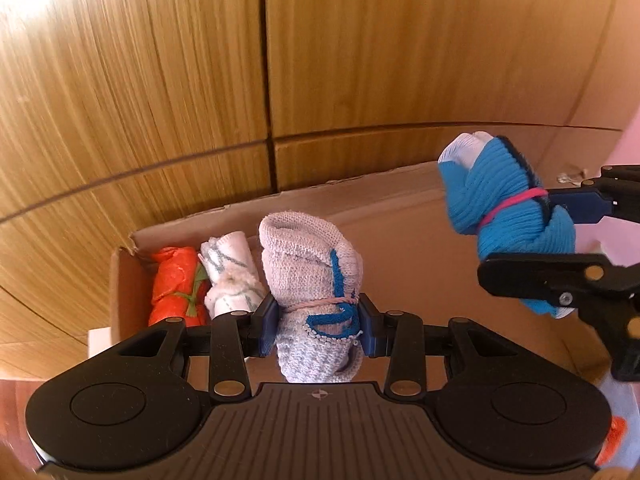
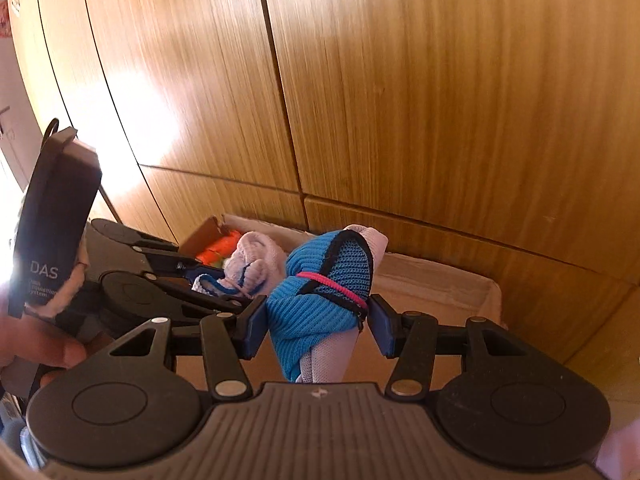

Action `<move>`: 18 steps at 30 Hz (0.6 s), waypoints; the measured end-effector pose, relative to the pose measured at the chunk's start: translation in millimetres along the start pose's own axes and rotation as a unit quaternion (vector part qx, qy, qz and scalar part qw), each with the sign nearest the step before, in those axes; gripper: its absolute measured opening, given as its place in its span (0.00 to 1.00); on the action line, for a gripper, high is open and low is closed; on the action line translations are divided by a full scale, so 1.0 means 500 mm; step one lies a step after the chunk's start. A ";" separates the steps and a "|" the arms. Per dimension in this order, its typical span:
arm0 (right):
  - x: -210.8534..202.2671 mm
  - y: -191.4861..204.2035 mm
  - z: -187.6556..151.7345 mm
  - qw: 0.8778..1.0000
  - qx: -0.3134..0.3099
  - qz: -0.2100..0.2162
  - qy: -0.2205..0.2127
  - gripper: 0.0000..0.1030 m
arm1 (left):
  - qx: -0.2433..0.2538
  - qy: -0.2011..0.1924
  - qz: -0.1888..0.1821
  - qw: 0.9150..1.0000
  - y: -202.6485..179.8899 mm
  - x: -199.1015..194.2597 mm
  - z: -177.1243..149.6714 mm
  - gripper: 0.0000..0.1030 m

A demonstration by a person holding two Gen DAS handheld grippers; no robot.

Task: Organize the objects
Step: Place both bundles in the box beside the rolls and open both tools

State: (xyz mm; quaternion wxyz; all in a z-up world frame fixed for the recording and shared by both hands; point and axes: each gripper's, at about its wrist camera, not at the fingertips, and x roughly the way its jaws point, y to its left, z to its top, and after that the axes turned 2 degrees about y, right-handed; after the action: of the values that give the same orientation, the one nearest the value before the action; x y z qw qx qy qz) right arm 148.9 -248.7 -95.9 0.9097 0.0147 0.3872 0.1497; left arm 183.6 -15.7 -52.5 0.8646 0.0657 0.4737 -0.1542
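My left gripper (image 1: 319, 326) is shut on a pale lilac rolled sock bundle (image 1: 308, 268) with blue trim and a rubber band, held above an open cardboard box (image 1: 400, 192). At the box's left end lie an orange roll (image 1: 176, 284) and a white patterned roll (image 1: 230, 276). My right gripper (image 2: 316, 330) is shut on a bright blue sock bundle (image 2: 320, 292) tied with a pink band. In the left wrist view the blue bundle (image 1: 504, 200) hangs at the right over the box. The right wrist view shows the lilac bundle (image 2: 252, 260) just left of the blue one.
Wooden cabinet doors (image 1: 360, 60) rise right behind the box. A hand (image 2: 36, 344) grips the left tool's black handle (image 2: 52, 220) at the left of the right wrist view. The box's brown floor (image 1: 420, 264) lies bare right of the rolls.
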 end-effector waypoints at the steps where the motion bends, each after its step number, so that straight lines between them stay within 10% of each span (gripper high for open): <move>1: 0.015 -0.004 0.003 1.000 -0.004 -0.002 0.005 0.48 | -0.004 0.002 -0.004 1.000 0.004 0.009 0.002 0.45; 18: 0.128 -0.026 0.019 0.998 -0.005 0.009 0.059 0.48 | -0.007 0.012 -0.026 1.000 0.028 0.067 -0.015 0.52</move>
State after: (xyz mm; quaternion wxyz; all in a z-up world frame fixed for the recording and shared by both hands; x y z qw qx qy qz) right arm 201.2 -242.3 -135.9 0.8840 0.0050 0.4393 0.1599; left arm 198.9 -7.6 -85.2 0.8549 0.0487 0.4868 -0.1727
